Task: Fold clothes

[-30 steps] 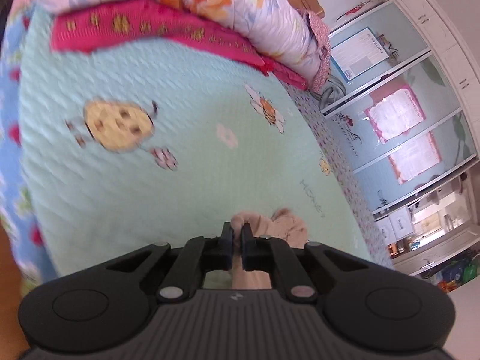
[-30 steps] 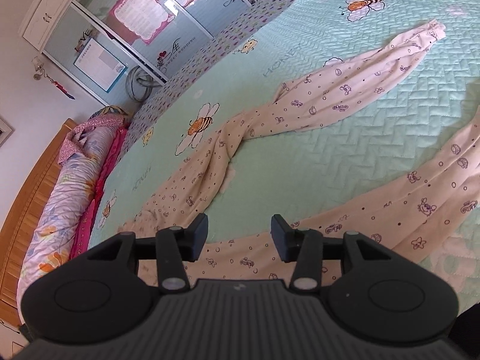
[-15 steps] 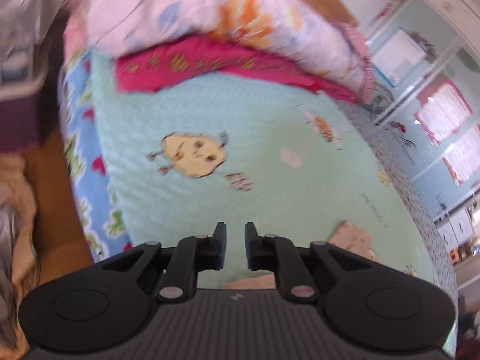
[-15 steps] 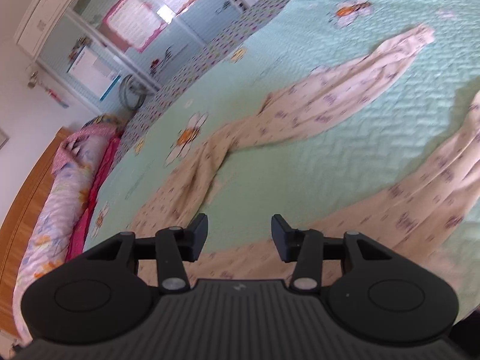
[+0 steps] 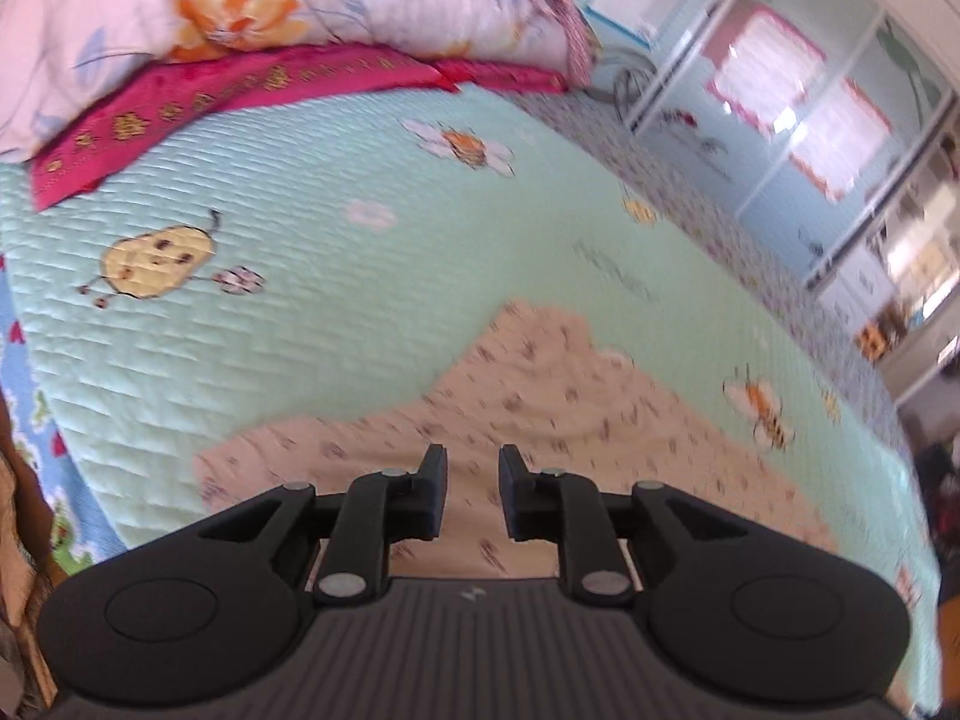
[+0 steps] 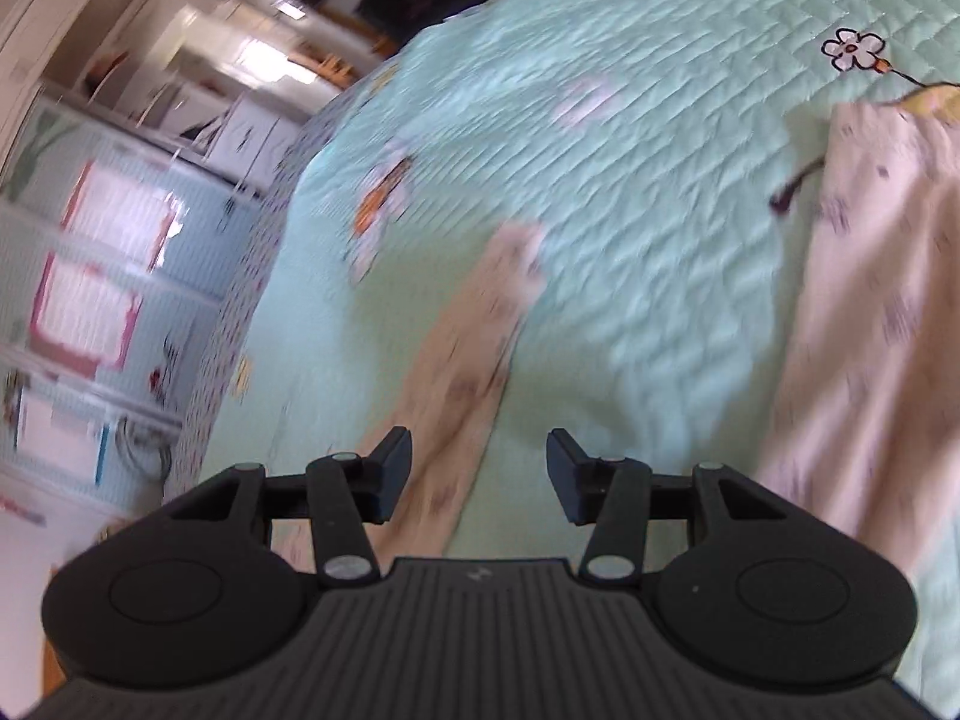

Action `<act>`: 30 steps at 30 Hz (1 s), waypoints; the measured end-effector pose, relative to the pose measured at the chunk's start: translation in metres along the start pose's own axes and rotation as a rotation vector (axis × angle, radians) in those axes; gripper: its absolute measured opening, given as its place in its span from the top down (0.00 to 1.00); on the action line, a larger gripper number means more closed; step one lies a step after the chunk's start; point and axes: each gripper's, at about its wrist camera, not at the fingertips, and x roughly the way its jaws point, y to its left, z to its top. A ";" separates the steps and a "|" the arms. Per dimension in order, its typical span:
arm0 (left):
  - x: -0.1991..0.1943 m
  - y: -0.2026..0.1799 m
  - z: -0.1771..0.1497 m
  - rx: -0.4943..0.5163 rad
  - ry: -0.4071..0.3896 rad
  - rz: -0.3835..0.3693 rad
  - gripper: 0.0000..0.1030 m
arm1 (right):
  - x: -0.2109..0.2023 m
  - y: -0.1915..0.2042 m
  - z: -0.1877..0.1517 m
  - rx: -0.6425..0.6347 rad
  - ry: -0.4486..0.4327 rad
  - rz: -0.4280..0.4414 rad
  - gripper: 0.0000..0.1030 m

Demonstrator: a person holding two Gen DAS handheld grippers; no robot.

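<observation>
Left gripper (image 5: pixel 471 492) now off the pajamas (image 5: pixel 540 396), both grippers' jaws parted, empty.

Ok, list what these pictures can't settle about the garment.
- Printed trousers, left wrist view: motion blur smears the print; the left gripper body covers the near edge.
- Right wrist view: the right-hand trouser leg is cut by the frame edge; the right gripper hides the other leg's near end.

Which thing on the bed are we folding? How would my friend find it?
Look at the big mint-green quilt covering the bed, with bees and flowers stitched on it. Lying flat on it, just ahead of the left hand-held gripper, is the cream pyjama garment. It is the only pale peachy cloth with tiny dark prints; the bedding by the headboard is bright pink and flowery.
</observation>
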 end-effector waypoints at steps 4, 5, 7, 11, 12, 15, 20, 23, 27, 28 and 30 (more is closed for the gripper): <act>0.016 -0.021 -0.009 0.042 0.037 0.016 0.82 | 0.043 -0.004 0.031 0.065 0.003 -0.004 0.50; 0.019 -0.025 -0.011 0.051 0.045 0.018 0.82 | 0.051 -0.002 0.035 0.060 0.001 0.001 0.50; 0.023 -0.035 -0.014 0.071 0.058 0.016 0.82 | 0.065 0.004 0.041 0.046 -0.003 0.005 0.71; 0.022 -0.048 -0.018 0.105 0.058 -0.002 0.81 | 0.039 0.035 0.055 -0.124 -0.079 0.117 0.94; 0.022 -0.049 -0.020 0.102 0.060 -0.007 0.81 | 0.021 0.043 0.056 -0.186 -0.117 0.187 0.94; 0.023 -0.048 -0.026 0.086 0.077 -0.021 0.80 | -0.057 0.053 0.046 -0.389 -0.240 0.412 0.94; 0.023 -0.042 -0.038 0.047 0.127 -0.066 0.80 | -0.100 -0.006 0.039 -0.386 -0.172 0.301 0.76; 0.015 -0.038 -0.038 0.047 0.123 -0.081 0.80 | -0.111 -0.056 0.030 -0.297 -0.133 0.174 0.74; 0.013 -0.033 -0.035 0.037 0.118 -0.067 0.78 | -0.137 -0.091 0.006 -0.210 -0.157 0.155 0.71; 0.013 -0.033 -0.035 0.034 0.120 -0.069 0.78 | -0.142 -0.092 0.000 -0.202 -0.163 0.159 0.71; 0.011 -0.035 -0.035 0.037 0.122 -0.075 0.78 | -0.143 -0.083 -0.007 -0.214 -0.159 0.166 0.70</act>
